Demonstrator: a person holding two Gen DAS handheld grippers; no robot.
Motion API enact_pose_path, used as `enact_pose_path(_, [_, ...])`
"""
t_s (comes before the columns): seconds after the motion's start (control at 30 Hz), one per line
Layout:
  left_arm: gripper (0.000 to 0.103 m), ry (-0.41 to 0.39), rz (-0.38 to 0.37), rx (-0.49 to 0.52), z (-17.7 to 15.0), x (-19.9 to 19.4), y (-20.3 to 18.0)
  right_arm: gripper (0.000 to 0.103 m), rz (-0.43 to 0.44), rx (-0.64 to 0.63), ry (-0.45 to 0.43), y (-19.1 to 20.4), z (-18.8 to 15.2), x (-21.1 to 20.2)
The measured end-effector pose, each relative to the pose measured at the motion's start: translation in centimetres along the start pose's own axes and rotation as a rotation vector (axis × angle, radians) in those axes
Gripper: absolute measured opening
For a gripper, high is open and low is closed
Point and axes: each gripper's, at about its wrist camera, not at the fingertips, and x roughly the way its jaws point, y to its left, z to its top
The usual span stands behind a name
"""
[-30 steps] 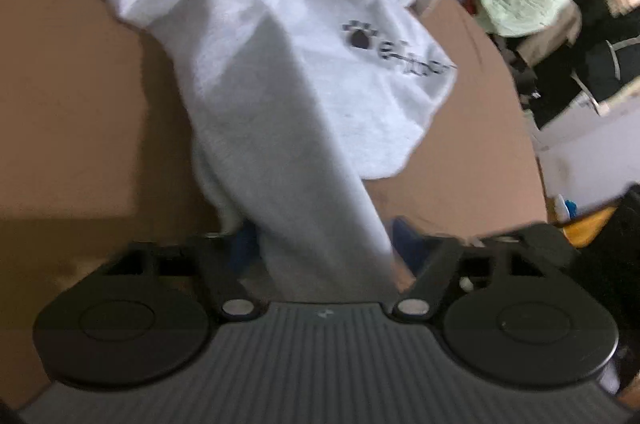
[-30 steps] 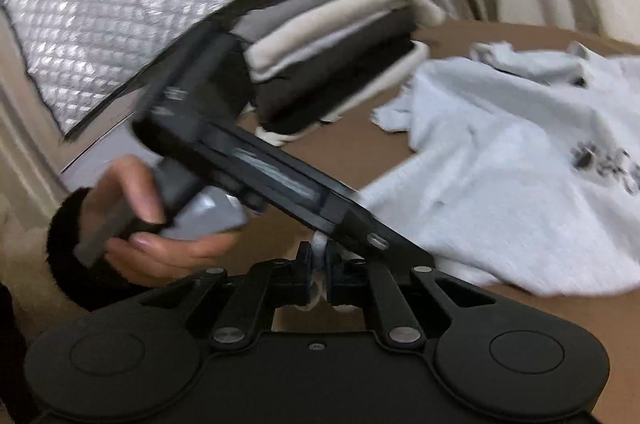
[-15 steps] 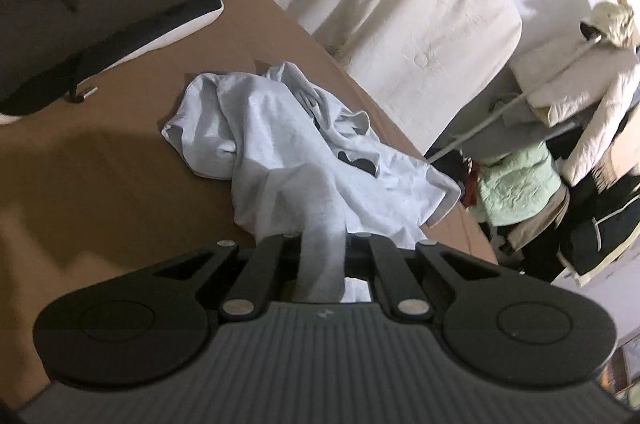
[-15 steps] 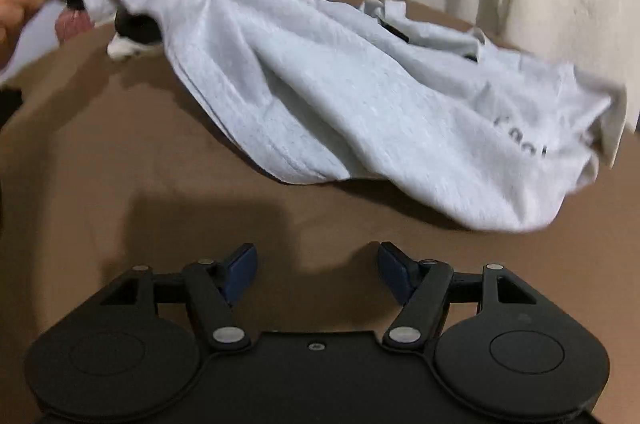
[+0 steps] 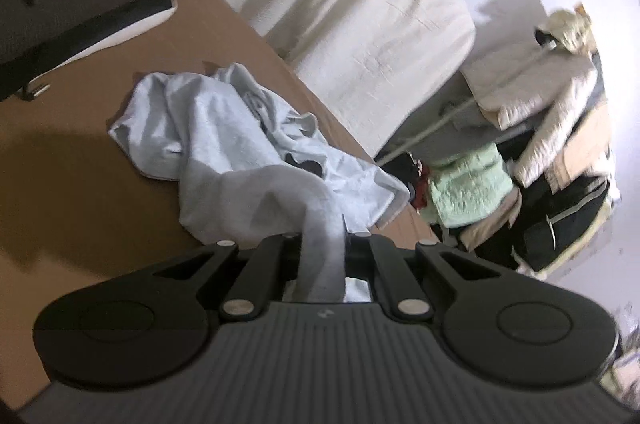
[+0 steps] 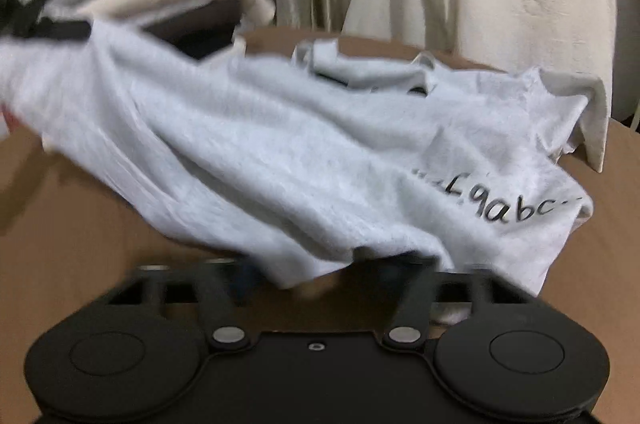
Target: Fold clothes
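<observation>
Black claw point(image 5: 322, 248) (silver pivot screws), ribbed housing

Crumpled pale grey shirt point(image 6: 280, 160) with black lettering, one end lifted off the brown surface.

A shirt point(image 6: 280, 160) lay crumpled on the table point(image 6: 80, 224), one part of it lifted off the surface toward the left hand-held gripper point(image 5: 322, 256), which was closed on a bunched fold. A stack of folded clothes point(image 6: 180, 4) sat on the table behind the shirt, at the left. The right hand-held gripper point(image 6: 320, 284) was just before the shirt's near edge, its jaws spread apart. A draped cloth point(image 6: 500, 4) stood behind the table.
</observation>
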Motion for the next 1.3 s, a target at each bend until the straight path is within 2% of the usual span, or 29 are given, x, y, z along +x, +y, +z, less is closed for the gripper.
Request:
enact_pose_path(0.03, [0.004,0.003,-0.021,0.014,0.0,-0.1,-0.5,0.016,-0.002,0.008,-0.016,-0.3,0.3,-0.4])
enact_pose_path(0.13, [0.004,0.01,-0.068,0.061,-0.1,-0.3,-2.0,0.013,-0.041,-0.01,-0.103,-0.9,1.2,-2.9])
enact_pose_path(0.27, [0.004,0.011,-0.065,0.139,-0.7,-0.7,-4.5,0.011,-0.127,-0.049,-0.201,-1.5,3.5,-7.6])
enact_pose_path(0.37, [0.004,0.015,-0.064,0.19,-1.4,-0.9,-6.2,0.011,-0.216,-0.117,-0.268,-0.3,5.4,-12.3])
enact_pose_path(0.47, [0.004,0.0,-0.014,0.16,-1.2,-0.9,-5.5,0.01,-0.292,-0.198,-0.338,1.4,7.4,-16.8])
enact_pose_path(0.5, [0.004,-0.006,0.004,0.147,-1.2,-0.9,-5.2,0.01,-0.318,-0.265,-0.326,2.1,7.9,-17.3])
enact_pose_path(0.57, [0.004,-0.019,0.042,0.12,-1.0,-1.0,-4.6,0.011,-0.353,-0.387,-0.247,2.5,8.1,-16.1])
enact_pose_path(0.63, [0.004,-0.031,0.079,0.093,-0.8,-1.0,-4.0,0.019,-0.362,-0.427,-0.154,1.7,7.3,-13.7])
enact_pose_path(0.7, [0.004,-0.043,0.117,0.066,-0.7,-1.0,-3.4,0.019,-0.361,-0.347,-0.052,-0.2,5.8,-10.6])
enact_pose_path(0.77, [0.004,-0.034,0.227,-0.044,-0.5,-0.2,-0.6,0.019,-0.363,-0.216,0.069,-2.6,3.9,-7.8])
enact_pose_path(0.83, [0.004,-0.014,0.301,-0.143,-0.5,0.4,2.5,0.02,-0.334,-0.086,0.15,-4.5,1.8,-6.6])
enact_pose_path(0.87, [0.004,-0.003,0.334,-0.189,-0.5,0.7,4.0,0.02,-0.312,-0.031,0.172,-5.1,0.8,-6.4])
enact_pose_path(0.93, [0.004,0.012,0.378,-0.254,-0.6,1.1,6.1,0.03,-0.255,0.072,0.18,-5.4,-0.6,-6.9])
enact_pose_path(0.97, [0.004,0.013,0.377,-0.259,-0.6,1.0,6.3,0.035,-0.224,0.11,0.184,-5.6,-1.1,-7.1])
enact_pose_path(1.0, [0.004,0.012,0.378,-0.246,-0.5,1.0,6.0,0.048,-0.192,0.145,0.188,-5.8,-1.7,-7.3])
enact_pose_path(1.03, [0.004,0.011,0.381,-0.223,-0.4,1.0,5.4,0.056,-0.154,0.185,0.201,-6.1,-2.1,-7.3])
enact_pose_path(1.2, [0.004,0.002,0.405,-0.128,-0.7,0.8,3.9,0.057,0.056,0.406,0.203,-6.7,-5.6,-7.5])
enact_pose_path(1.3, [0.004,0.012,0.414,-0.132,-0.8,1.2,4.1,0.058,0.174,0.544,0.195,-6.6,-7.2,-6.3])
